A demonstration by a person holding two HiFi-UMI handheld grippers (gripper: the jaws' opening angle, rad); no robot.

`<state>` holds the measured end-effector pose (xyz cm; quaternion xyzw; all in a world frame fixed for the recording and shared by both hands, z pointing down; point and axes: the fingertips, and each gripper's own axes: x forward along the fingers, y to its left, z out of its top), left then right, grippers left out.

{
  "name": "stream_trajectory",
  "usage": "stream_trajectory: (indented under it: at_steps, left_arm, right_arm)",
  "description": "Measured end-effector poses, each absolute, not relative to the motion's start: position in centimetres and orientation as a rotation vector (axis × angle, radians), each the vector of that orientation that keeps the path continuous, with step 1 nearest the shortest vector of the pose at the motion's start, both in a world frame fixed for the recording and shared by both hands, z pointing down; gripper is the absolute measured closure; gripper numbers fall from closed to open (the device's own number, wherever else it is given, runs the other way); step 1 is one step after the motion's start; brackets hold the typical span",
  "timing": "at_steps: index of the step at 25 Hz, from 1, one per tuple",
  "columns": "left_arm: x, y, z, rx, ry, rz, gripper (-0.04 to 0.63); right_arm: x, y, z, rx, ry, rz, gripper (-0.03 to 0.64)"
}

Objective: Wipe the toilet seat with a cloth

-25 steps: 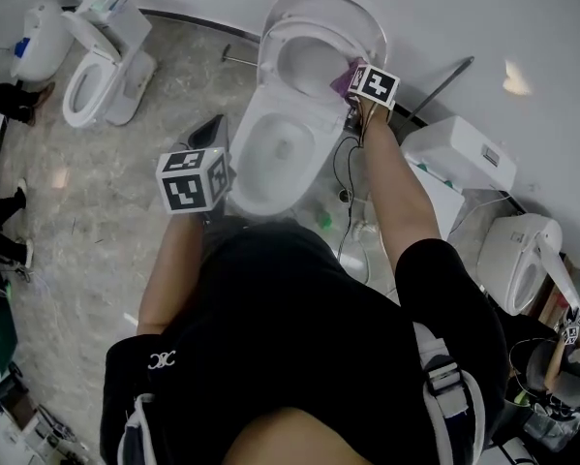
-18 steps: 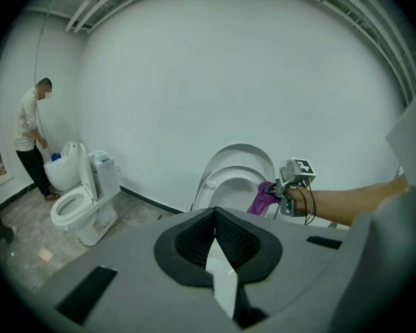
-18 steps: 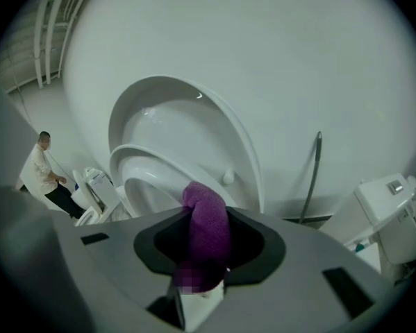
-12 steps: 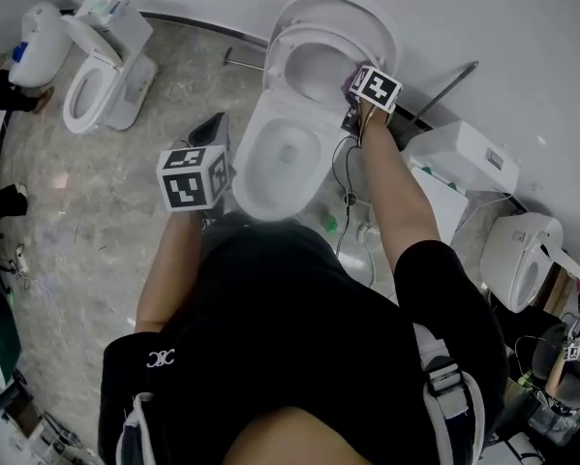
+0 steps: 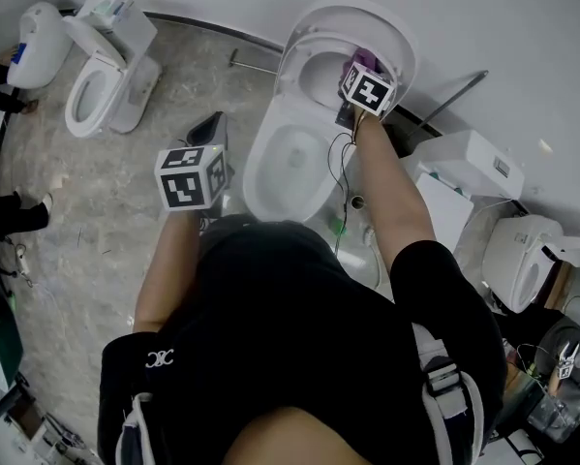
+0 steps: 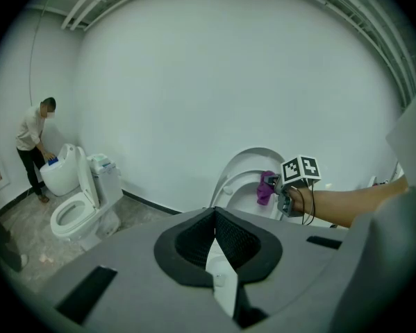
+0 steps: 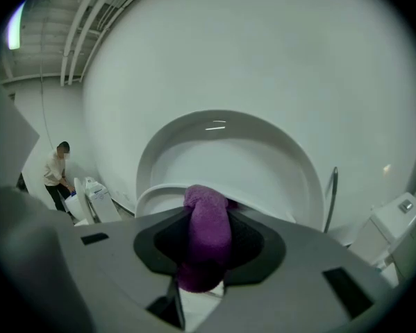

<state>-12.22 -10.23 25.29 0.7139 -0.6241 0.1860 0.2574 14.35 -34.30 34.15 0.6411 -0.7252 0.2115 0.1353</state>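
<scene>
A white toilet (image 5: 290, 163) stands in front of me with its seat (image 5: 314, 61) and lid (image 5: 396, 37) raised against the wall. My right gripper (image 5: 357, 68) is shut on a purple cloth (image 5: 364, 61) and holds it at the right side of the raised seat. In the right gripper view the cloth (image 7: 209, 231) bulges out between the jaws, with the seat's rim (image 7: 159, 193) and the lid (image 7: 228, 151) right behind it. My left gripper (image 5: 209, 129) hangs left of the bowl; its jaws (image 6: 214, 231) are shut with nothing in them.
Two more toilets (image 5: 101, 76) (image 5: 33, 42) stand at the far left, where a person (image 6: 32, 144) bends over one. A white cistern (image 5: 469, 163) and another toilet (image 5: 522, 255) crowd the right. A metal rod (image 5: 454, 95) leans at the wall.
My right gripper has moved with the purple cloth up and farther back along the raised seat, toward the lid. The left gripper stays beside the bowl, still shut.
</scene>
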Motion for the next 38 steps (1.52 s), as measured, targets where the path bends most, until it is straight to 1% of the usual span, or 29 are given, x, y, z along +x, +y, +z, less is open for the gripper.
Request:
stream_trajectory:
  at_steps: [12, 22, 29, 38]
  left_arm:
    - [-17.3, -10.7, 26.5, 1.902, -1.691, 0.509, 0.586]
    - [-22.8, -9.0, 27.5, 1.803, -1.748, 0.495, 0.585]
    - [-25.3, -8.2, 28.0, 1.762, -1.760, 0.482, 0.586]
    - [-24.9, -9.4, 29.3, 1.775, -1.708, 0.485, 0.586]
  right_arm:
    - [6.6, -36.1, 34.3, 1.730, -2.165, 0.429, 0.497]
    - [-0.7, -37.0, 37.6, 1.498, -2.141, 0.288, 0.497]
    - [-2.4, -36.1, 39.5, 1.438, -2.107, 0.283, 0.497]
    - [-2.9, -33.6, 42.8, 1.365, -2.076, 0.328, 0.497]
